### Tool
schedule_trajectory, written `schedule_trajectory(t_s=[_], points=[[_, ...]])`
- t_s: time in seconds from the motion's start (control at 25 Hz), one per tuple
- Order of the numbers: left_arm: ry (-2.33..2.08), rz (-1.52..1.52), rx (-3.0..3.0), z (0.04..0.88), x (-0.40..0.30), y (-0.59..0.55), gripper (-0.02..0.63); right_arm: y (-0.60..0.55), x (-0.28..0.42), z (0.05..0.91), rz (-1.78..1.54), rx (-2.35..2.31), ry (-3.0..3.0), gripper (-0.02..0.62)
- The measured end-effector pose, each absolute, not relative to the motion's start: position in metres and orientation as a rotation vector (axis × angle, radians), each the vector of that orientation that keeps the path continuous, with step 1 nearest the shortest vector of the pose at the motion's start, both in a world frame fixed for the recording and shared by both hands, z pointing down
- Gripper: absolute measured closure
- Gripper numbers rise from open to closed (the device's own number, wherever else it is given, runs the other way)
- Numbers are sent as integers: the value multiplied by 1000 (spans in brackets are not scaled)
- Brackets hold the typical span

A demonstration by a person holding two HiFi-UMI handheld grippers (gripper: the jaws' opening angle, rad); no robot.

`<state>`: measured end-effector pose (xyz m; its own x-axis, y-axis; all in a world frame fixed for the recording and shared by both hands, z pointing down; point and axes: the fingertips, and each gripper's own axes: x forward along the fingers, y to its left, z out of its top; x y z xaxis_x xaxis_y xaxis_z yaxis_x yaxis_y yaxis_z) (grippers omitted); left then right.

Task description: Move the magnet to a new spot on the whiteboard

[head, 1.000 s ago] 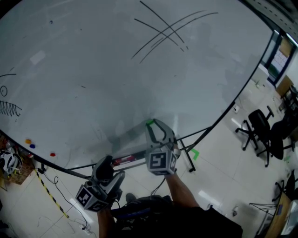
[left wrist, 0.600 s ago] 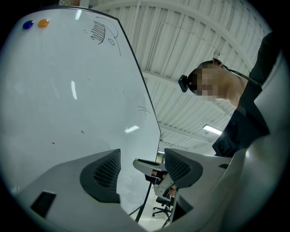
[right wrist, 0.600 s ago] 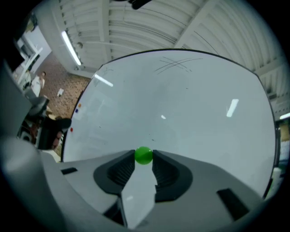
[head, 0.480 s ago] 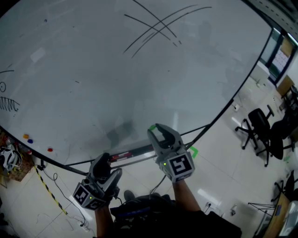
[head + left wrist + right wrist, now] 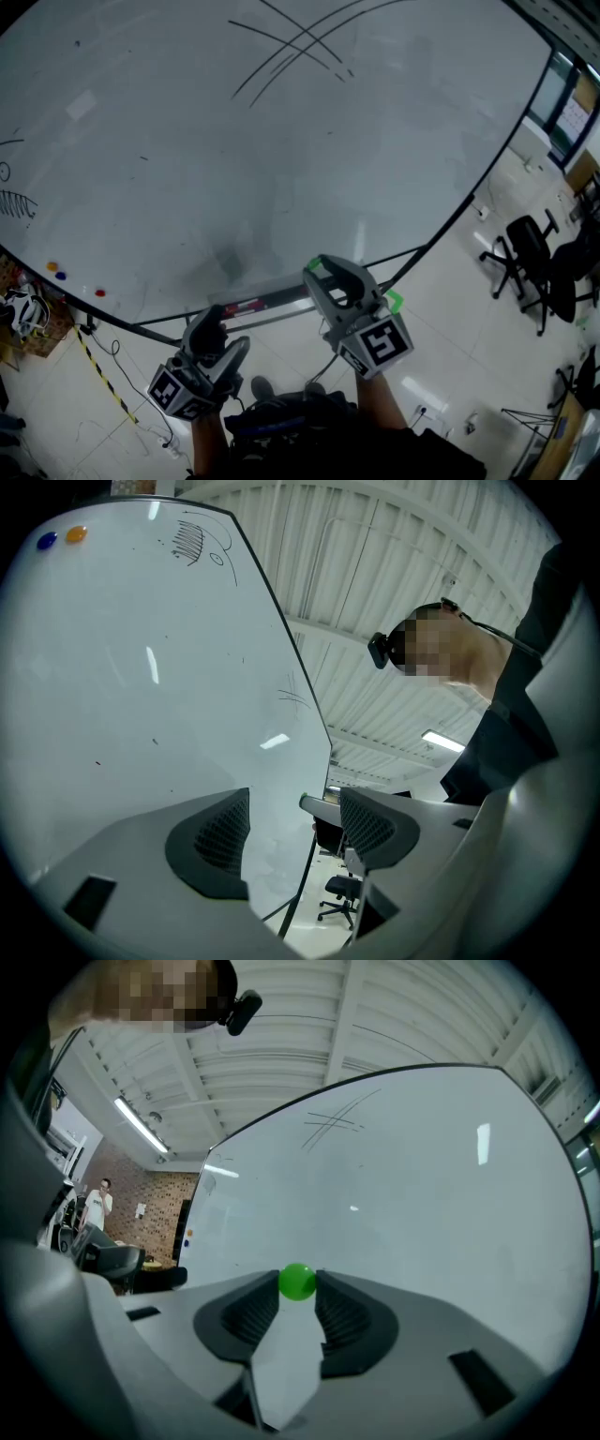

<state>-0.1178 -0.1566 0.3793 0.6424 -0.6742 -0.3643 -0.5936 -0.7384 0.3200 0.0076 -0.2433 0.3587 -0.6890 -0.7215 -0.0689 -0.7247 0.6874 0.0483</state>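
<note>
You pull the right gripper (image 5: 297, 1284) back off the whiteboard (image 5: 422, 1176), green magnet (image 5: 298, 1281) pinched between its fingers, so it's free to re-place. Left gripper (image 5: 293, 801) fingers wide, empty.

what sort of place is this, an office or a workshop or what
Most likely a lab or open workroom rather than a home: a large whiteboard on a stand, black office chairs on a pale tiled floor, and a ribbed ceiling with a strip light.
</note>
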Motion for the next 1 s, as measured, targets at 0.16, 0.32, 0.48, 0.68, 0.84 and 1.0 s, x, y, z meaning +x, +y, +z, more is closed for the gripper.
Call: schedule_trajectory(t_s=[0.16,0.32,0.48,0.68,0.84,1.0], points=[[-1047,-674,2689,378,-107,-156,311,-232,12,352,131,-1177,2848,445],[-1046,-648,2703,378,-99,-153,311,-225,16,349,140,-1145,2850,445],[-1041,-650,2710,373,-92,-150,311,-218,20,347,142,-1125,2846,445],[-1049,-653,2718,375,-89,-147,311,-213,28,345,144,-1117,2844,445],[-1065,-667,2716,375,-87,-147,311,-212,33,349,125,-1119,2847,445],[-1083,-665,2723,375,-86,-148,311,-213,34,348,124,-1107,2844,445]])
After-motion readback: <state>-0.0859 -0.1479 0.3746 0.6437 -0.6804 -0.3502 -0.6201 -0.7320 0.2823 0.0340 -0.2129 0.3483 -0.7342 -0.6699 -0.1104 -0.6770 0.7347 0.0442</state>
